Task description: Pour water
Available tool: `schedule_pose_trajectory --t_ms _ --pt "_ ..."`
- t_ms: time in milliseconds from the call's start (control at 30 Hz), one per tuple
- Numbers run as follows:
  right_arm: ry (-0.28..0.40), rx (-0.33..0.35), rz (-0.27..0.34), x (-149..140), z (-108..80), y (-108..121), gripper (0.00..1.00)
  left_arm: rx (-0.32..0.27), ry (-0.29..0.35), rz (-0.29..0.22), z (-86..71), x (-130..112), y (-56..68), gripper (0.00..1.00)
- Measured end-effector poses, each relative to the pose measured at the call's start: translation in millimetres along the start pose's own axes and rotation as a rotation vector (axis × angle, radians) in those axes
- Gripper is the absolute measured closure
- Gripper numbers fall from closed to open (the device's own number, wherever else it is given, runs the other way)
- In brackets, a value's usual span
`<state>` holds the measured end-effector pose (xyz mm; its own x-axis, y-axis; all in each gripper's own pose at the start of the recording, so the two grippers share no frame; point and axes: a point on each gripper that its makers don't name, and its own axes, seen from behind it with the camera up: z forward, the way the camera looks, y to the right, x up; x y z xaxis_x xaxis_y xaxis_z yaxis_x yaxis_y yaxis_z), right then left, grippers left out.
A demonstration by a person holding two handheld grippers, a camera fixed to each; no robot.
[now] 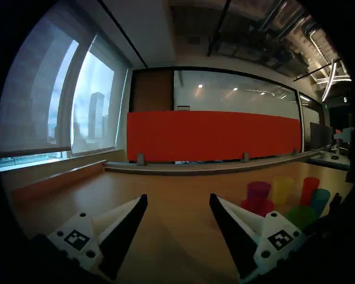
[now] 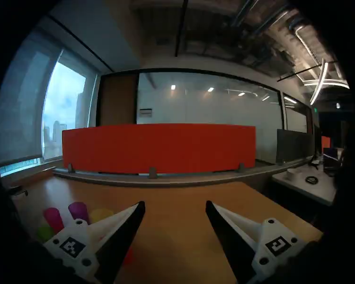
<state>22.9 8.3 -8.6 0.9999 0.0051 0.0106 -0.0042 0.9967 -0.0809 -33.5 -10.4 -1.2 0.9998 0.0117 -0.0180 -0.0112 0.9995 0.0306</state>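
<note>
Plainly, the left gripper and right gripper both gape wide and hold nothing, on the near side of the red divider. The coloured cups crowd together short of that divider, so reaching for one could topple its neighbours. Whether any holds water I cannot tell, and the fingers hide several.

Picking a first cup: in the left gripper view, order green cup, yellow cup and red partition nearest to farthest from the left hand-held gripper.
1. green cup, low on the right.
2. yellow cup, behind it, right.
3. red partition, straight ahead, far back.
</note>
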Motion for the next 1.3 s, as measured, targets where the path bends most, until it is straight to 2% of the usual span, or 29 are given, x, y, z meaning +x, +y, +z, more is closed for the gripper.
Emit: schedule_pose_trajectory --t_ms 300,667,867,967,1167,1300 --pt "0.000 -0.002 0.009 -1 0.9 3 0.01 -0.003 -0.002 0.001 0.0 -2 1.3 0.02" --pt "0.015 -0.008 -0.016 -2 3.4 7 0.01 -0.003 -0.003 0.002 -0.2 -2 0.2 0.02" --pt "0.020 -0.030 -0.022 -13 9.2 14 0.01 -0.003 -0.003 0.002 0.0 -3 0.8 0.02" --pt "0.023 -0.039 -0.018 -20 13.2 17 0.01 -0.003 -0.003 0.002 -0.1 -3 1.3 0.02" --pt "0.044 -0.006 -0.004 -33 16.4 13 0.01 -0.003 -0.003 0.002 -0.3 -3 1.3 0.02" --pt "0.056 0.004 0.032 -39 16.8 11 0.01 -0.002 -0.003 0.002 -0.4 -3 1.1 0.02"
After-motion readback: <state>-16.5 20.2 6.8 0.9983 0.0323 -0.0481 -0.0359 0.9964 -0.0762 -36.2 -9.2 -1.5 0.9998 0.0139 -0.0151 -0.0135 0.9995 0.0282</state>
